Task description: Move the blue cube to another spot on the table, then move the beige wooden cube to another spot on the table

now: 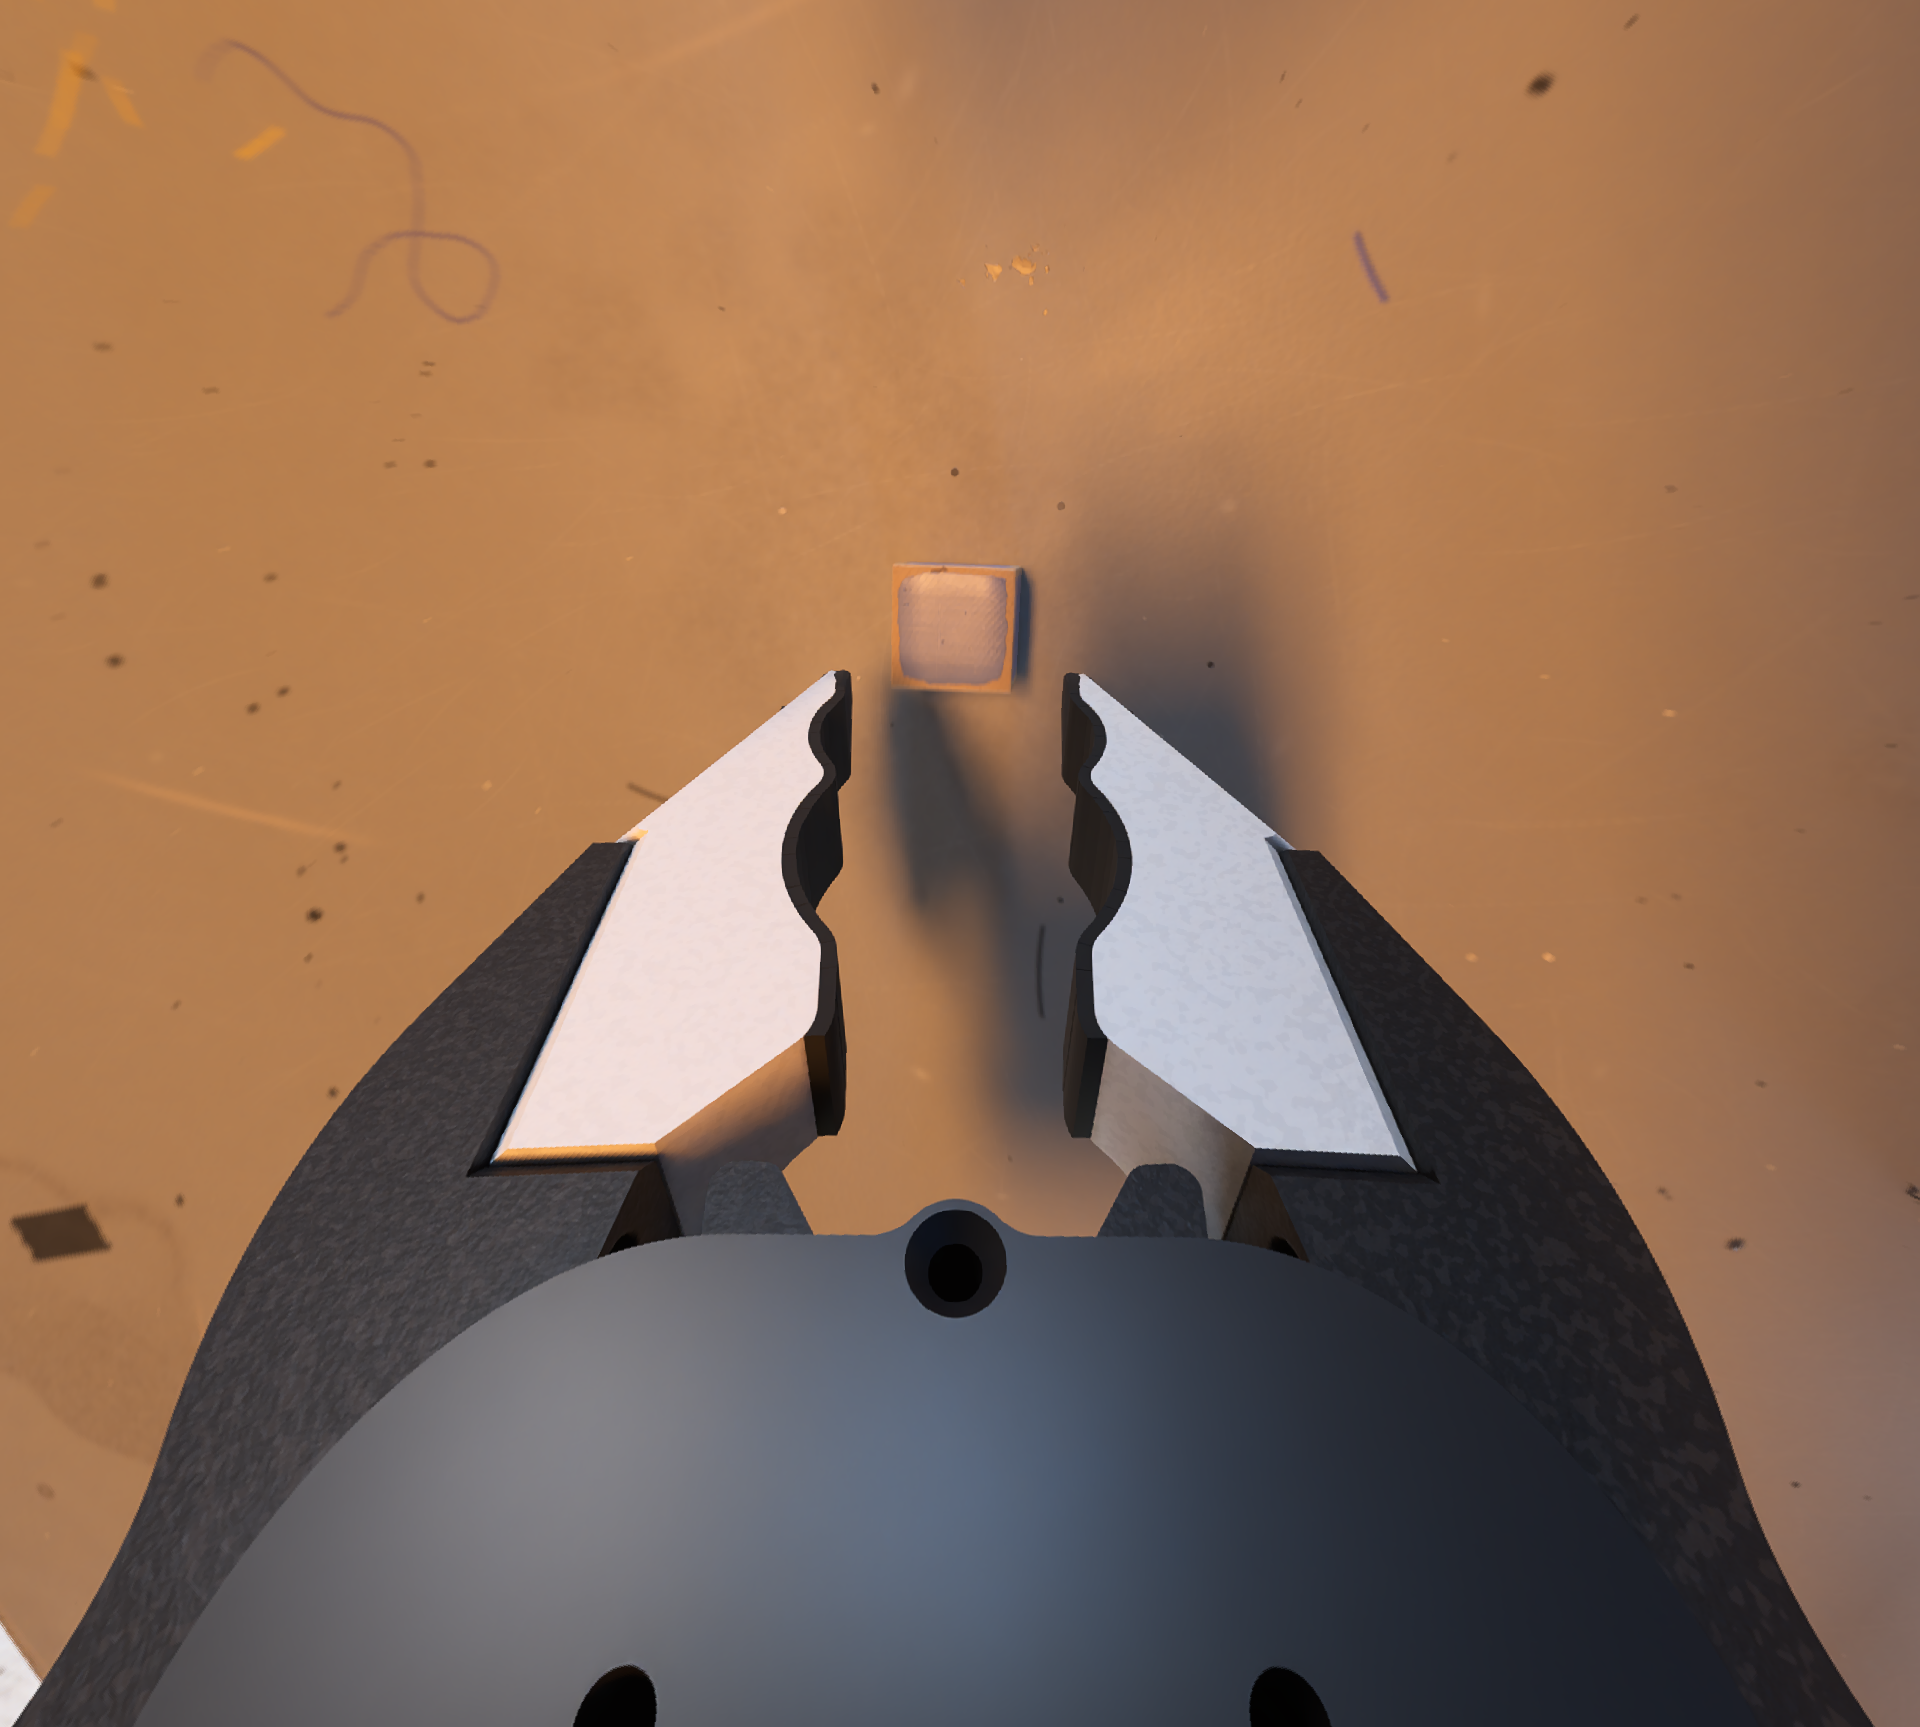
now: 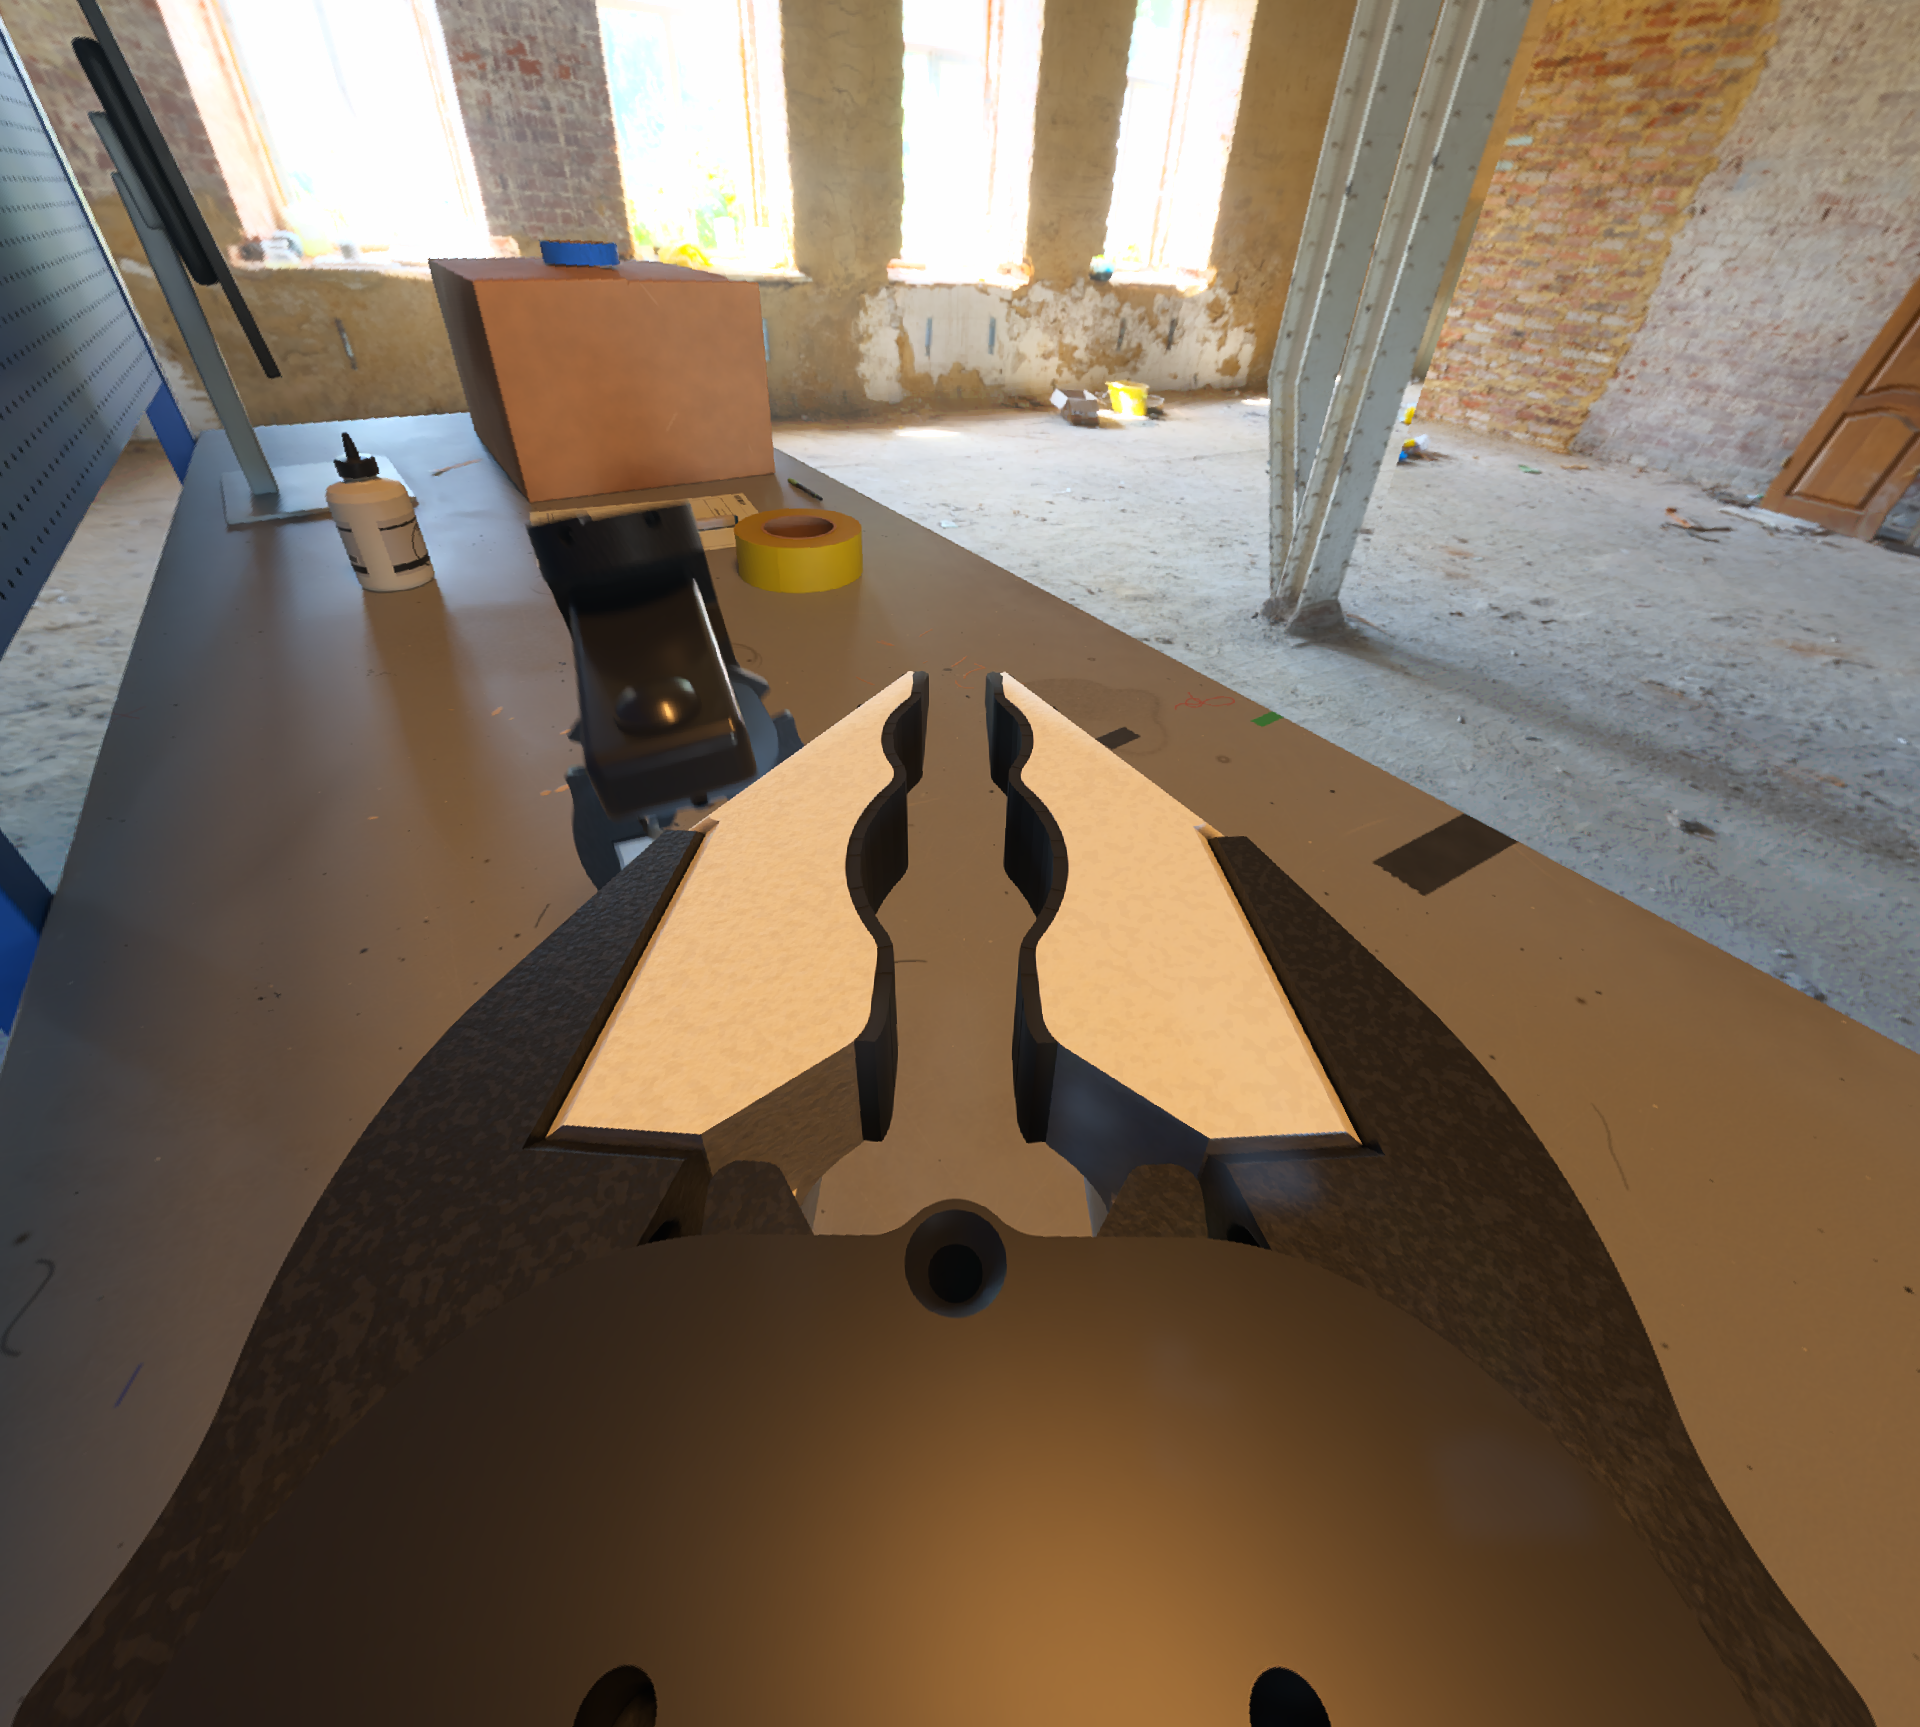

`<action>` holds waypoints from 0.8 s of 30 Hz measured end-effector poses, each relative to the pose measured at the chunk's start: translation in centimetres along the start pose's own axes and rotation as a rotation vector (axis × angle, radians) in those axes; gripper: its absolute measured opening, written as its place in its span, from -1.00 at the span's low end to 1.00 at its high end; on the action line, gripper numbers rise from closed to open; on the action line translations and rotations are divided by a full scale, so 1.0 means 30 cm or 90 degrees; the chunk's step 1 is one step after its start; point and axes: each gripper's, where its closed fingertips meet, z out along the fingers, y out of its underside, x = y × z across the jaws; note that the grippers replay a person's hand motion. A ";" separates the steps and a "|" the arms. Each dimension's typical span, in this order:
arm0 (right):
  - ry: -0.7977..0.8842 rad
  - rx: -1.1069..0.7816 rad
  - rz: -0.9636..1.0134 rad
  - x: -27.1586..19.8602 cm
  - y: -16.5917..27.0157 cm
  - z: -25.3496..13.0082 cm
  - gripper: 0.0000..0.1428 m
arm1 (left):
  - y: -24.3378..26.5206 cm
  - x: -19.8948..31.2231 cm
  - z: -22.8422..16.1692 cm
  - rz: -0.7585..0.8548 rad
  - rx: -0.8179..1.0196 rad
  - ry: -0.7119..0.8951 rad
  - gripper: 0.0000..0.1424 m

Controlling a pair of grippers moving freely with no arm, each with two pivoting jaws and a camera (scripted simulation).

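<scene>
A small cube (image 1: 954,628) lies on the brown table (image 1: 520,534). I see it from straight above in the left wrist view: a pale top, orange-lit edges and a thin bluish strip on its right side. I cannot tell its colour for sure. My left gripper (image 1: 956,685) is open and empty, pointing down, with the cube just beyond its fingertips and centred on the gap. My right gripper (image 2: 956,680) hovers over the table with its jaws nearly together and nothing between them. The left gripper's dark body (image 2: 655,690) shows ahead and to the left of it. No cube shows in the right wrist view.
At the far end of the table stand a cardboard box (image 2: 623,378) with a blue tape roll (image 2: 579,252) on it, a yellow tape roll (image 2: 798,550), a white bottle (image 2: 379,529) and a monitor stand (image 2: 197,295). The table edge (image 2: 1351,794) runs along the right.
</scene>
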 end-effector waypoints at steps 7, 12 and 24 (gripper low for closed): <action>-0.007 0.008 0.008 0.000 0.000 -0.006 -0.85 | 0.126 -0.046 -0.380 -0.061 0.099 -0.176 -0.46; -0.010 0.014 0.003 -0.012 -0.013 -0.005 -0.85 | 0.470 -0.077 -0.680 -0.128 0.106 -0.272 -0.48; -0.044 -0.035 -0.028 -0.068 0.014 0.070 -0.84 | 1.190 -0.017 -0.525 -0.361 -0.082 -0.174 -0.49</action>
